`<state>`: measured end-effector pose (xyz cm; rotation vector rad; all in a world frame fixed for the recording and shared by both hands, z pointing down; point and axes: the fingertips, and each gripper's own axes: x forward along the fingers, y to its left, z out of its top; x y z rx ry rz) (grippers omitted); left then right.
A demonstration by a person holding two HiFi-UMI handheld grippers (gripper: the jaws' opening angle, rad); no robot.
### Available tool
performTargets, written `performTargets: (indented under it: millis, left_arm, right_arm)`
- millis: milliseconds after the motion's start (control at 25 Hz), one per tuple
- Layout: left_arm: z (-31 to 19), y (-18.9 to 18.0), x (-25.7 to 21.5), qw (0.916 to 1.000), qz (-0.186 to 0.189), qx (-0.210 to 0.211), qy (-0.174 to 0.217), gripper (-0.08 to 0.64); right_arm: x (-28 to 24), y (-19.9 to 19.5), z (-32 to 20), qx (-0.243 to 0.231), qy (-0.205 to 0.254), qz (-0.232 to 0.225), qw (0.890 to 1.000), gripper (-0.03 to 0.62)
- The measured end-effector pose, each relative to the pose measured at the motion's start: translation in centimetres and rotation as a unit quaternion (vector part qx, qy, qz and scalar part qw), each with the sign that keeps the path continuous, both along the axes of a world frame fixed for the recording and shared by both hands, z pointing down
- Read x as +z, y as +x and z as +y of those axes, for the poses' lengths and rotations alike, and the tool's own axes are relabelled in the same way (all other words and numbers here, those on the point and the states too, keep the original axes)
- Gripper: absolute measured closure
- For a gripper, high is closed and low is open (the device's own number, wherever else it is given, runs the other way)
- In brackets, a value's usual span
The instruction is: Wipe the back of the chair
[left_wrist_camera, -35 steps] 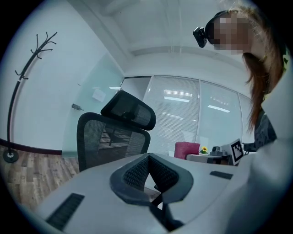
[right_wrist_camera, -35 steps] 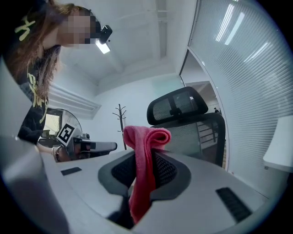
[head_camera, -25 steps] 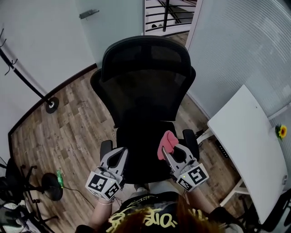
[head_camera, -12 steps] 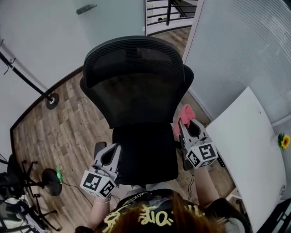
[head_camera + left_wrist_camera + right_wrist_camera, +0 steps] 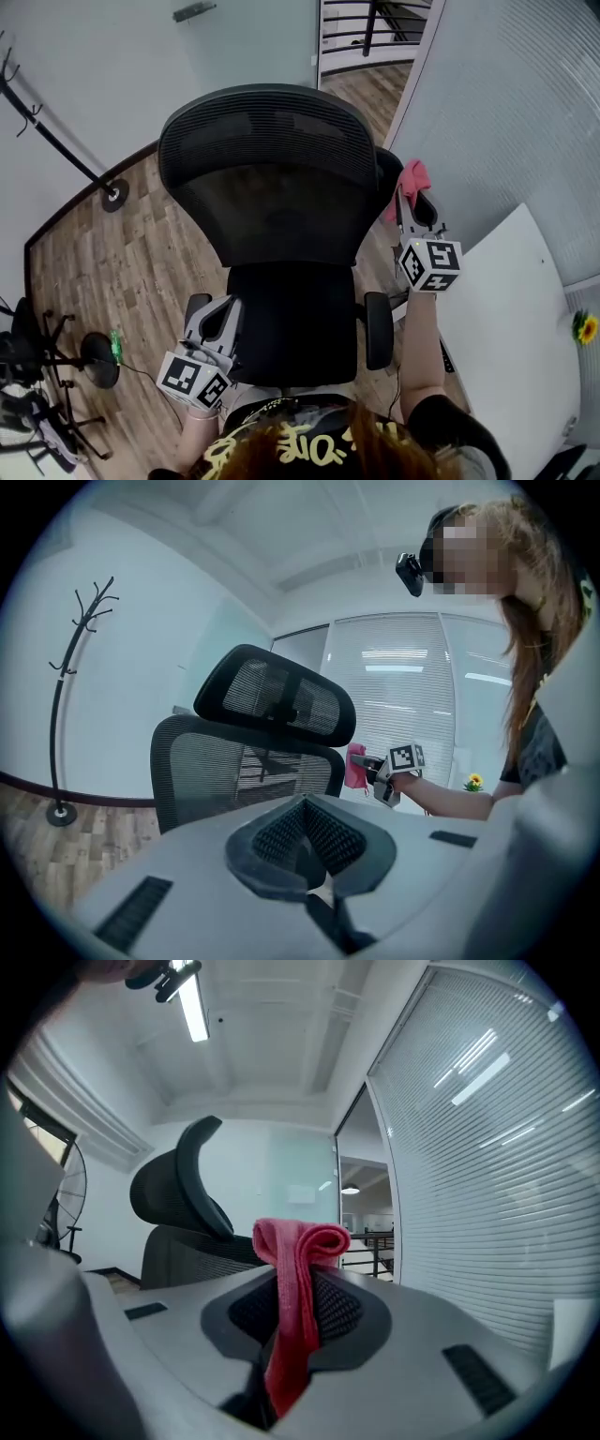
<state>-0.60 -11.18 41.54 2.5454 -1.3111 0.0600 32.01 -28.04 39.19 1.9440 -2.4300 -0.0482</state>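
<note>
The black mesh chair back [image 5: 272, 202] stands upright mid-room, and a pink cloth [image 5: 411, 180] sits just beside its right edge, clenched between the jaws of the right gripper [image 5: 405, 199]. The left gripper [image 5: 217, 323] hangs low by the left armrest [image 5: 194, 307], jaws pressed together on nothing, over the wood floor [image 5: 112, 272].

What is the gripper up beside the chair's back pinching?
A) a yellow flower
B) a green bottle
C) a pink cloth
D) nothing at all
C: the right gripper has its jaws shut on a pink cloth, which folds over above them, next to the chair.
</note>
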Motion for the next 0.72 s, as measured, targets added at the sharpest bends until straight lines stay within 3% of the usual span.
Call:
performTargets:
  millis: [360, 560, 720]
  left_arm:
    - [-0.4, -0.9, 0.5, 0.9998, -0.008, -0.013, -0.01, 0.569]
    - [-1.2, -2.1, 0.8, 0.9997, -0.01, 0.02, -0.013, 0.569]
    - [-2.4, -2.5, -0.6, 0.999, -0.003, 0.045, 0.001, 0.569]
  right_arm:
    - [0.8, -0.7, -3.1, 0.026, -0.007, 0.007, 1.0, 0.524]
    - [1.3, -2.3, -3.3, 0.07, 0.001, -0.004, 0.998, 0.523]
    - [1.5, -4.7, -3.8, 0.067, -0.009, -0.004, 0.998, 0.525]
